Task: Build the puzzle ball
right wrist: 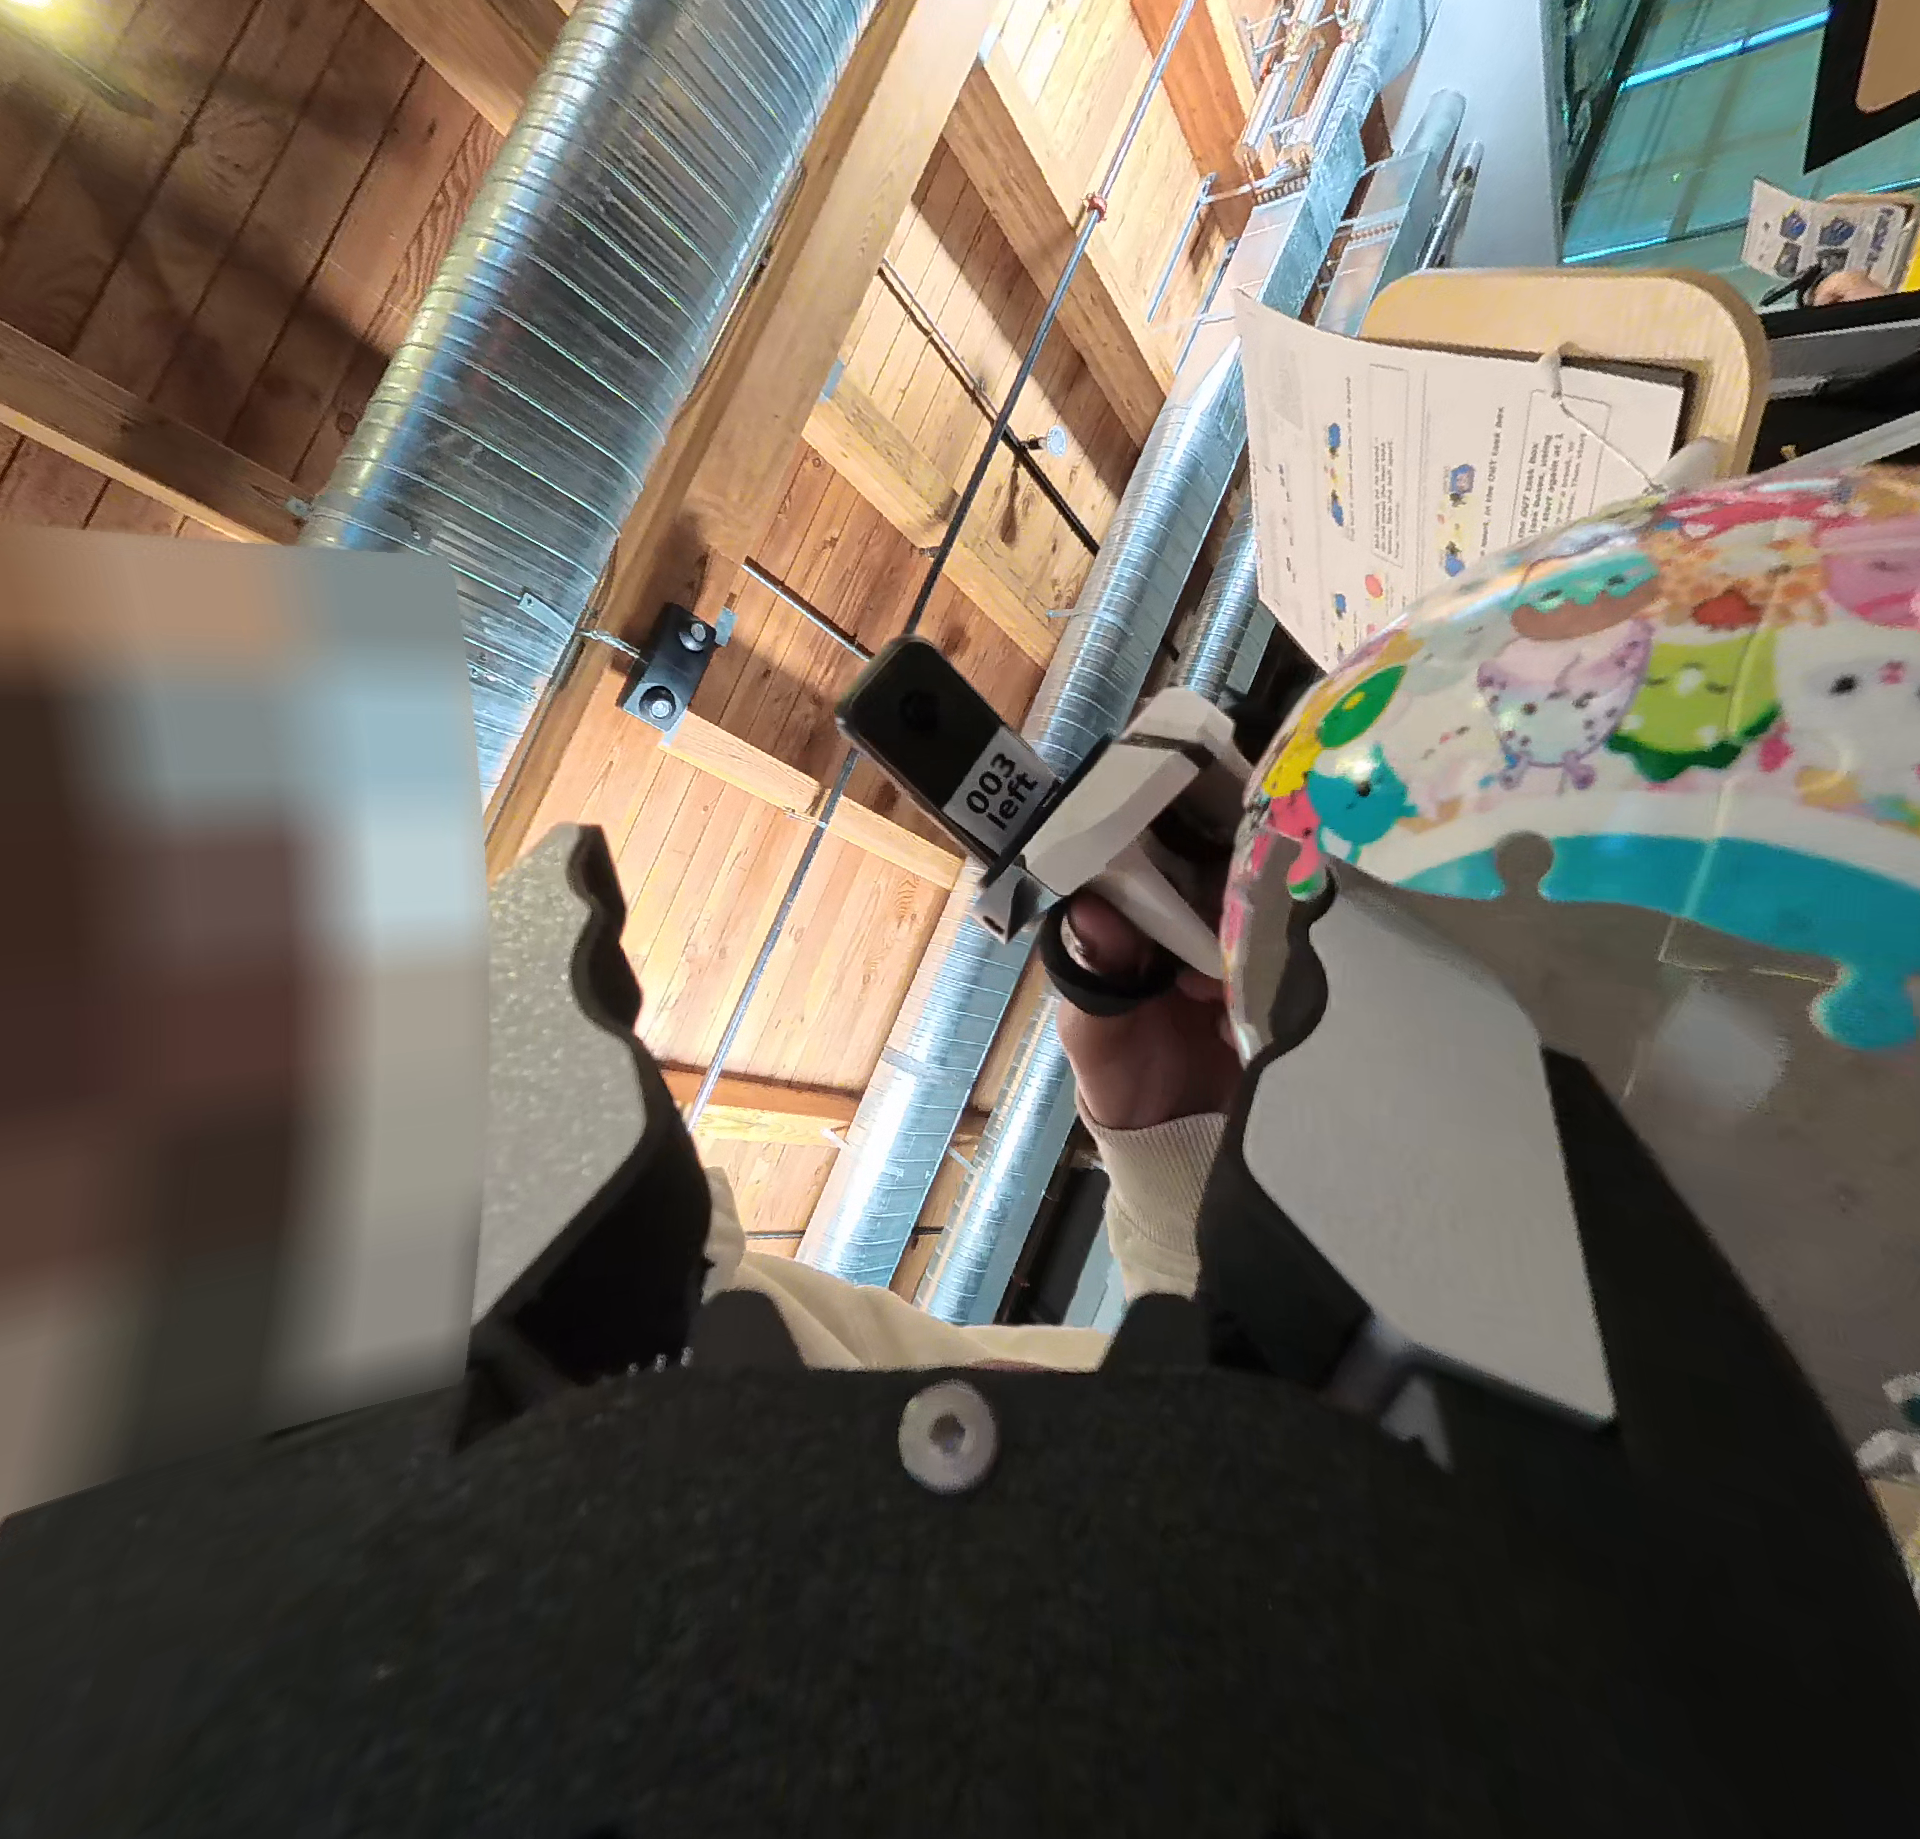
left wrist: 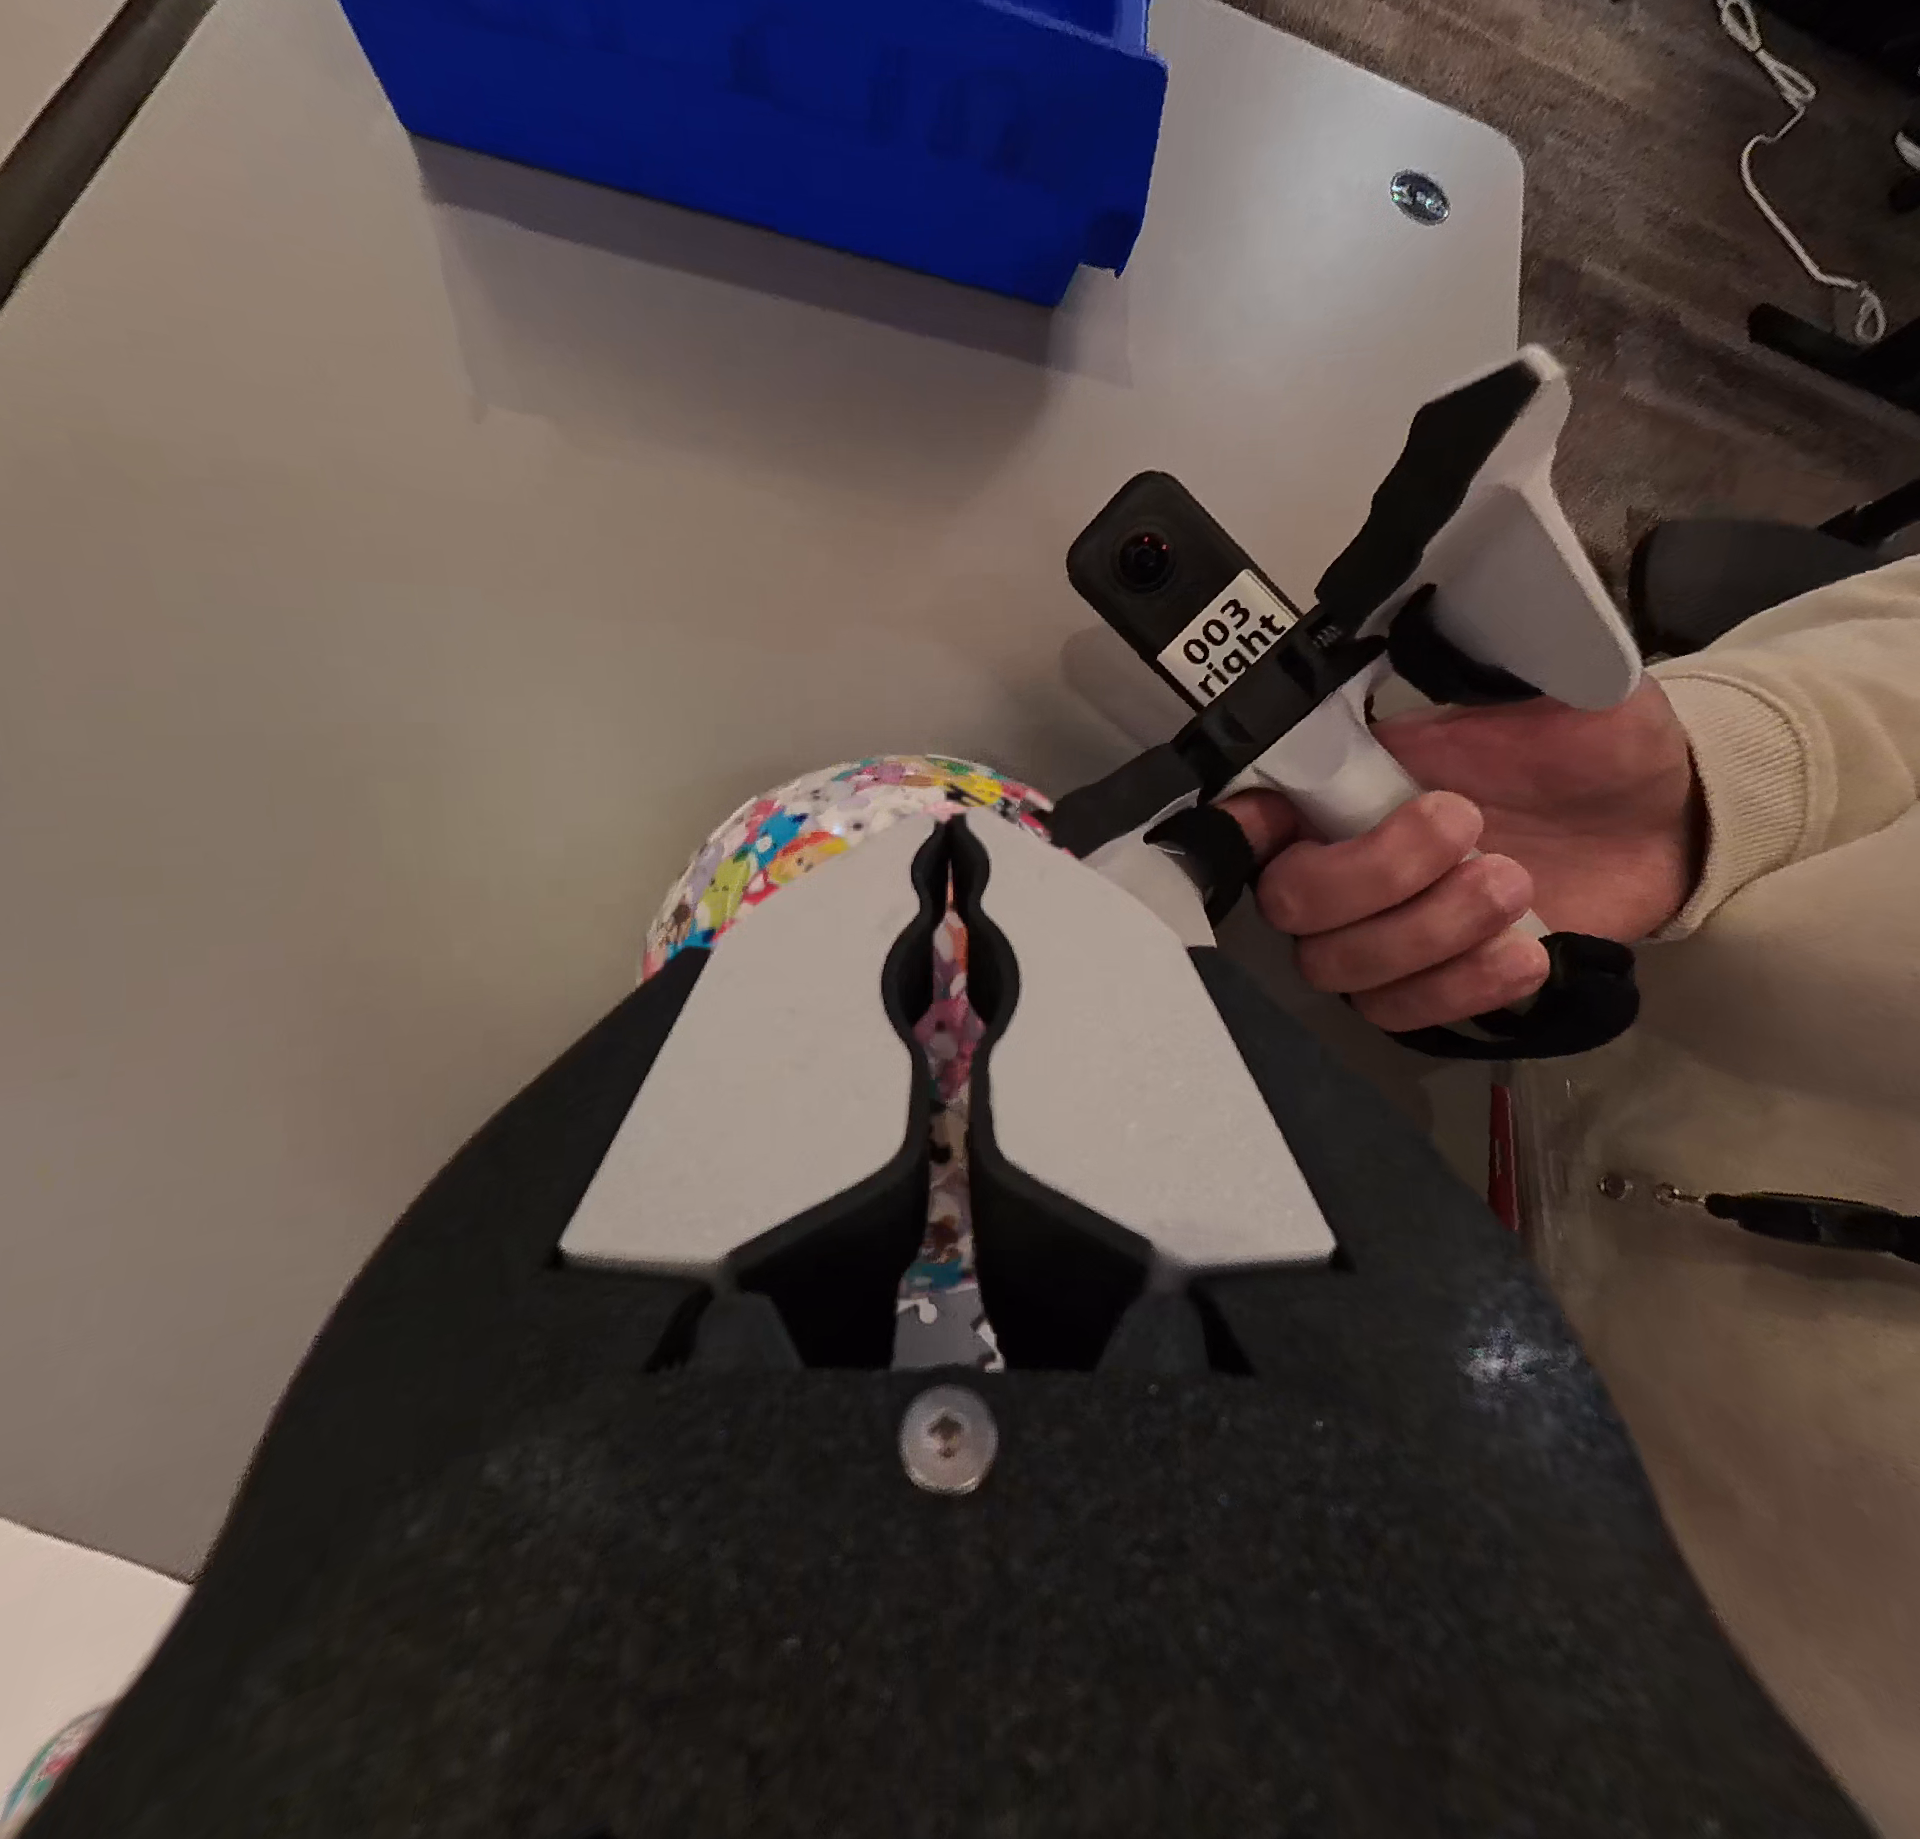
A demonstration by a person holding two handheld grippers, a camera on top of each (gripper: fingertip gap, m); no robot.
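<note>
The left gripper (left wrist: 951, 839) is pinching the rim of the puzzle ball (left wrist: 831, 844), whose colourful shell is bulging just beyond its fingertips above the table (left wrist: 416, 646). The right gripper (right wrist: 956, 875) is gaping wide, the ball touching its right finger (right wrist: 1455, 1114).

workshop-like space: exposed metal ducts (right wrist: 540, 262), timber ceiling (right wrist: 187, 179), blue bin (left wrist: 790, 75).

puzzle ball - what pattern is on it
Puzzle ball: a busy multicolour cartoon-character print, clearest in the right wrist view.
</note>
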